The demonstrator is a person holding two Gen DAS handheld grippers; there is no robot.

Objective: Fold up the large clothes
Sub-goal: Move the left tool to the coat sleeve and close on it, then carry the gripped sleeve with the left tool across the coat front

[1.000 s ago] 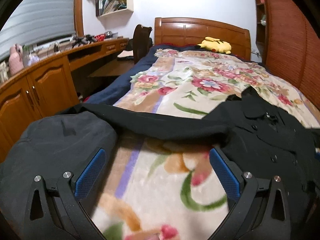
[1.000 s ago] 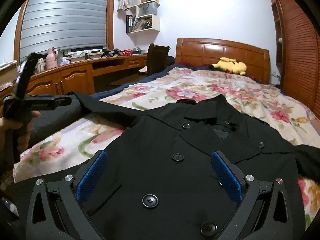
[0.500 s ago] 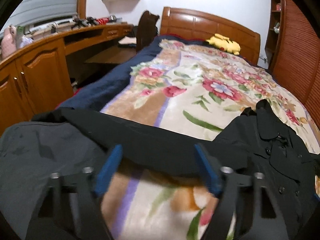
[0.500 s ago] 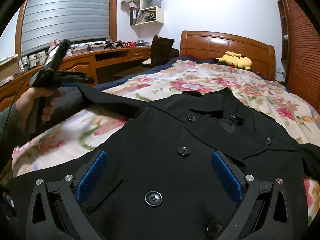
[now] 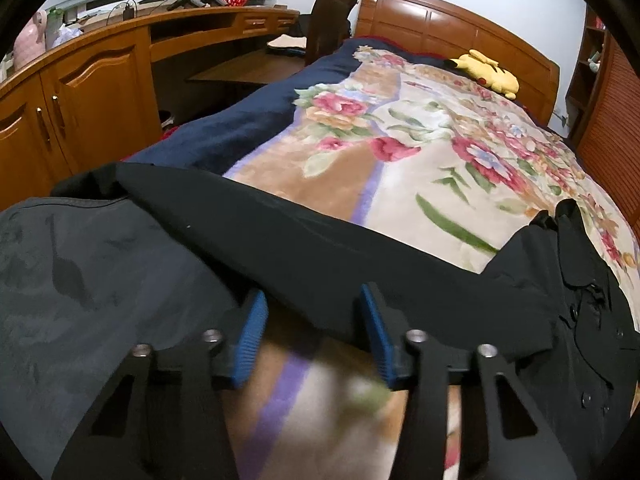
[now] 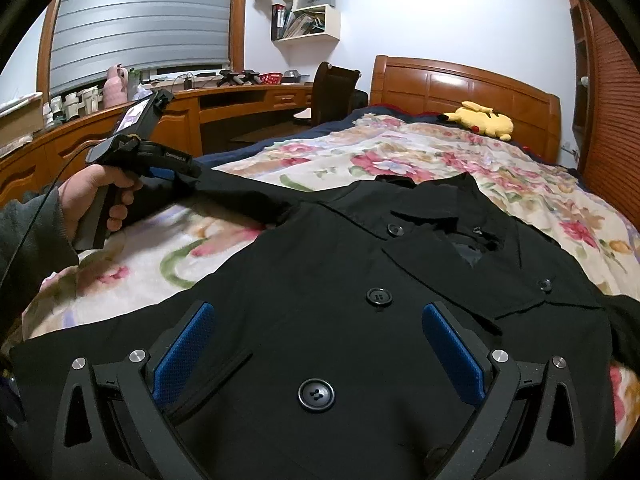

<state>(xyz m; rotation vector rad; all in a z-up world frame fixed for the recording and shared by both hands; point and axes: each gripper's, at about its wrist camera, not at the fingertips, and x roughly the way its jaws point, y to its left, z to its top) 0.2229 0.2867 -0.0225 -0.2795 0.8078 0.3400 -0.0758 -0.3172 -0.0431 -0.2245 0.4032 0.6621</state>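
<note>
The black coat (image 6: 360, 320) lies buttoned, face up on the floral blanket (image 5: 440, 152). The left gripper (image 5: 312, 332) is closing on its outstretched sleeve (image 5: 320, 248), ready to fold it inward; the right gripper (image 6: 316, 344) hovers spread over the front.

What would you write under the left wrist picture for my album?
Left tongs closing around the black coat's sleeve on the flowery blanket.

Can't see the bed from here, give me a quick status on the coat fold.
Left gripper closing around the coat's sleeve, no pinch yet. Right gripper open, over the black coat front. Coat flat on floral blanket. Nothing in the way.
</note>
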